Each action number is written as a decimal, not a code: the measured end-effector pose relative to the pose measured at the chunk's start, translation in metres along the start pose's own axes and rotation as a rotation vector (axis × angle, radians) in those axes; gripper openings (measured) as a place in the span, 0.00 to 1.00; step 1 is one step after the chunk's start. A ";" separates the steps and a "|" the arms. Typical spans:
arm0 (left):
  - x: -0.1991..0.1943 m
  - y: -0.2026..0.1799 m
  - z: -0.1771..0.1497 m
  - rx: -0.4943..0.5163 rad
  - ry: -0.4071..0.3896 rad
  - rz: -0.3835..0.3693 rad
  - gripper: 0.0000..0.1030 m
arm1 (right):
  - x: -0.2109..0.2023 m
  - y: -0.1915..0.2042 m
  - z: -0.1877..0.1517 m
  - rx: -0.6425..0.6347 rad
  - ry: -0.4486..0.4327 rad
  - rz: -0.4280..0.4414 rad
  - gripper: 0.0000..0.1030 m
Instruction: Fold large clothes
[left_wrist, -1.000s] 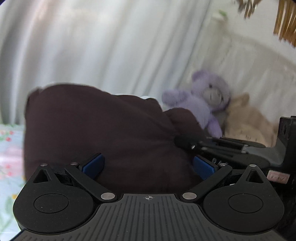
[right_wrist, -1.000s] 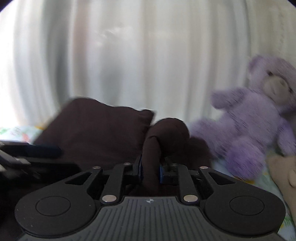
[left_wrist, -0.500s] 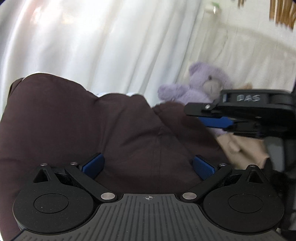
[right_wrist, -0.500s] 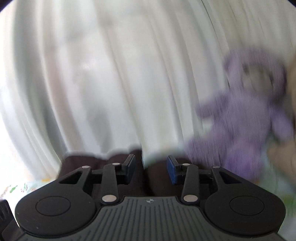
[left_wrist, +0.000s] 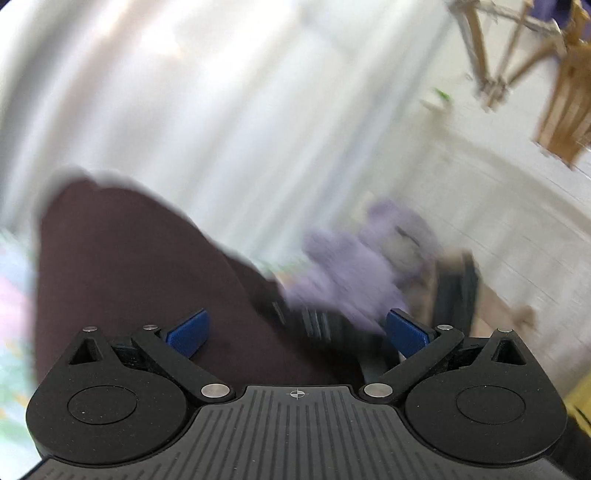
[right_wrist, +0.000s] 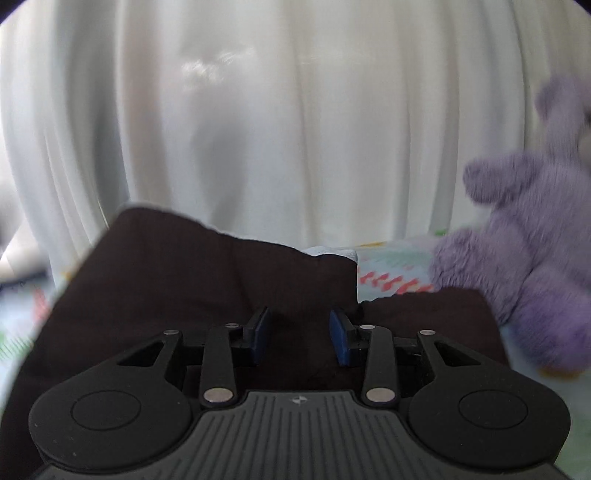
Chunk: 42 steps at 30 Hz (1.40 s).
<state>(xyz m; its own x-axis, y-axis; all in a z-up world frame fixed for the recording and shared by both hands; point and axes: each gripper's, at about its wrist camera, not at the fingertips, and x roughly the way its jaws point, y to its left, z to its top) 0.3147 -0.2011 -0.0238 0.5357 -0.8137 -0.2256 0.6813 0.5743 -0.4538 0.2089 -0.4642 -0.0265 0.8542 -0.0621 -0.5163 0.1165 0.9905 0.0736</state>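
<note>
1. The left gripper (left_wrist: 295, 330) is spread wide and holds nothing; the right gripper (right_wrist: 300, 334) is partly open, also bare.
2. The dark brown garment (right_wrist: 207, 280) lies bunched on the patterned bed sheet (right_wrist: 391, 266), just beyond both grippers.
3. Judged: between folds; next, regrasp an edge (the left view is blurred).
4. No containers are visible; a purple teddy bear (right_wrist: 524, 266) sits beyond.

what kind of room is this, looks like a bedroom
Probably a bedroom: a purple teddy bear sits on a floral-print bedsheet beside the dark brown garment, with white curtains behind.
</note>
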 end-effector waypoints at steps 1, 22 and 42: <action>-0.001 0.002 0.008 0.033 -0.046 0.074 1.00 | 0.000 0.006 -0.003 -0.039 -0.001 -0.029 0.33; 0.124 0.041 0.016 0.086 0.261 0.521 1.00 | 0.057 -0.029 0.000 0.124 0.042 -0.028 0.44; 0.008 0.006 -0.030 -0.079 0.077 0.463 1.00 | -0.046 -0.047 -0.055 0.200 -0.159 -0.170 0.71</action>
<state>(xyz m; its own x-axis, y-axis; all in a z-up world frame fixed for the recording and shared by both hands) 0.3082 -0.2074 -0.0545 0.7335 -0.4798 -0.4814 0.3383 0.8720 -0.3538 0.1361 -0.5013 -0.0530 0.8807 -0.2593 -0.3964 0.3487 0.9214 0.1718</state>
